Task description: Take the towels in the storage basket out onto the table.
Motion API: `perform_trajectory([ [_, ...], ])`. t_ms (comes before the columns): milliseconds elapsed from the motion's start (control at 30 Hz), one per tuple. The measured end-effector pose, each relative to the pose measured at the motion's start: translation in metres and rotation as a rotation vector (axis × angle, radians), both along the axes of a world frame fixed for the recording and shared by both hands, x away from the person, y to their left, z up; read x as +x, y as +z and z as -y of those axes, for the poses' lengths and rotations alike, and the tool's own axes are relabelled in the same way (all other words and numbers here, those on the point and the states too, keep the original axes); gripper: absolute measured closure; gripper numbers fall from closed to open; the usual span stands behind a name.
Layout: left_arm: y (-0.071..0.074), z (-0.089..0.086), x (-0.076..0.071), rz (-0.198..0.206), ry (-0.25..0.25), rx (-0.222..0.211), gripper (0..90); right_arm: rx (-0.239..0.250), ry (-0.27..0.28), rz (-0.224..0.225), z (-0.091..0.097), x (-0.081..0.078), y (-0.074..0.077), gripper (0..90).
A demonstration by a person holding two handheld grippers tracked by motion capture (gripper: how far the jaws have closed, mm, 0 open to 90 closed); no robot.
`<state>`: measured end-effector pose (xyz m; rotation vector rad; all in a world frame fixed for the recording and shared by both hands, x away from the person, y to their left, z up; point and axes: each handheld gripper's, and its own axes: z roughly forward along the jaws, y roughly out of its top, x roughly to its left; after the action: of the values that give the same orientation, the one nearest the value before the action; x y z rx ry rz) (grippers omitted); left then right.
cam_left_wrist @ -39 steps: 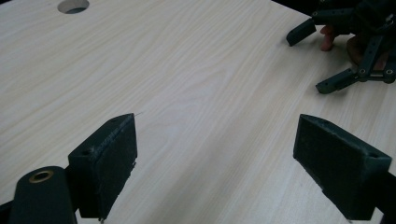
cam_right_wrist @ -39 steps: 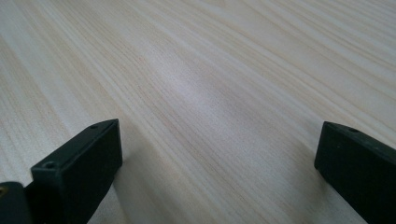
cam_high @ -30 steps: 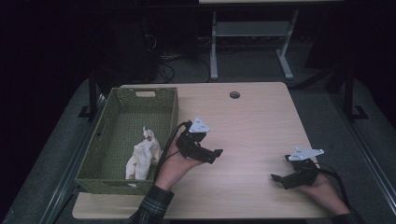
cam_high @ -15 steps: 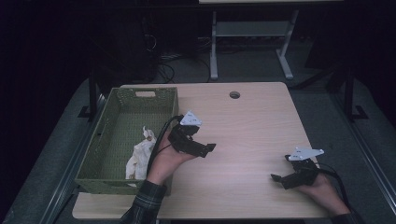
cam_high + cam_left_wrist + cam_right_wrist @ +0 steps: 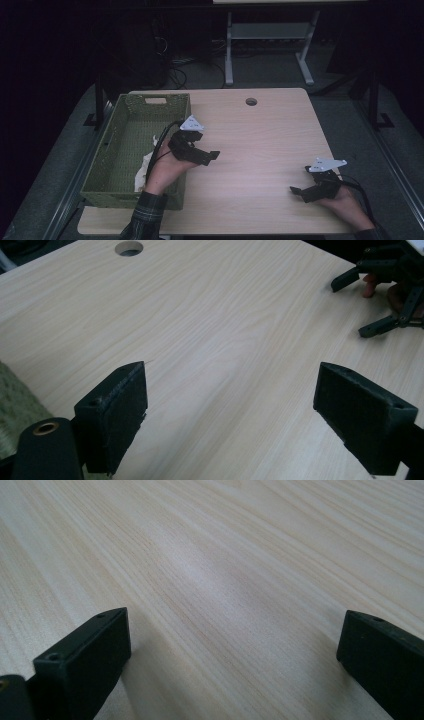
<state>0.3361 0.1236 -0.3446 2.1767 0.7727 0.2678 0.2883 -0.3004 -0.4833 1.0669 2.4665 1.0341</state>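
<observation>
Since 1.0 s ago: left gripper (image 5: 202, 155) has shifted toward the basket, now over its right rim; right gripper (image 5: 300, 191) unchanged near the table's near-right corner.

Count: 2 grippers, 1 basket, 1 white bundle, 1 table, 1 cable hole.

Left gripper: jaws wide apart, nothing between them. Its own view shows both black pads (image 5: 117, 412) over bare wood, with the cable hole (image 5: 128, 247) far ahead and the right gripper (image 5: 387, 295) at upper right. Left hand (image 5: 167, 170) holds it, plaid sleeve (image 5: 145, 215) at the table's near edge.

Right gripper: jaws wide apart, empty; its own view shows pads (image 5: 85, 657) low over plain wood grain. Right hand (image 5: 345, 202) rests on the table (image 5: 260, 140).

Containers: one green woven basket (image 5: 122, 150) at the table's left side, handle slot in the far wall. Contents: one crumpled white cloth or paper bundle (image 5: 145, 167) in the near right part, partly hidden by the left hand; cannot tell which material. Rest of basket floor bare.

Background: dark floor, white desk frame (image 5: 270, 35) beyond the table.
</observation>
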Motion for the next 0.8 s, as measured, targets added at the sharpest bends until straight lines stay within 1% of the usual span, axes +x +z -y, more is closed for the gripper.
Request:
perform_trajectory([
  [233,0.000,-0.011,0.001,-0.005,0.012,-0.002,13.4,0.000,0.000,0.000,0.000,0.000,0.000,0.5],
  [333,-0.001,-0.019,0.002,-0.002,0.028,0.010,13.5,0.000,0.000,0.000,0.000,0.000,0.000,0.5],
  [533,0.002,-0.034,0.002,0.007,0.059,0.005,13.4,0.000,0.000,0.000,0.000,0.000,0.000,0.5],
  [567,0.002,-0.034,0.002,0.007,0.059,0.005,13.5,0.000,0.000,0.000,0.000,0.000,0.000,0.5],
  [600,0.003,-0.038,0.002,0.007,0.069,-0.006,13.7,0.000,0.000,0.000,0.000,0.000,0.000,0.5],
  [633,0.004,-0.040,0.002,0.009,0.072,-0.007,13.7,0.000,0.000,0.000,0.000,0.000,0.000,0.5],
  [700,0.004,-0.044,0.002,0.011,0.078,0.000,13.7,0.000,0.000,0.000,0.000,0.000,0.000,0.5],
  [800,0.005,-0.049,0.002,0.010,0.093,0.000,13.7,0.000,0.000,0.000,0.000,0.000,0.000,0.5],
])
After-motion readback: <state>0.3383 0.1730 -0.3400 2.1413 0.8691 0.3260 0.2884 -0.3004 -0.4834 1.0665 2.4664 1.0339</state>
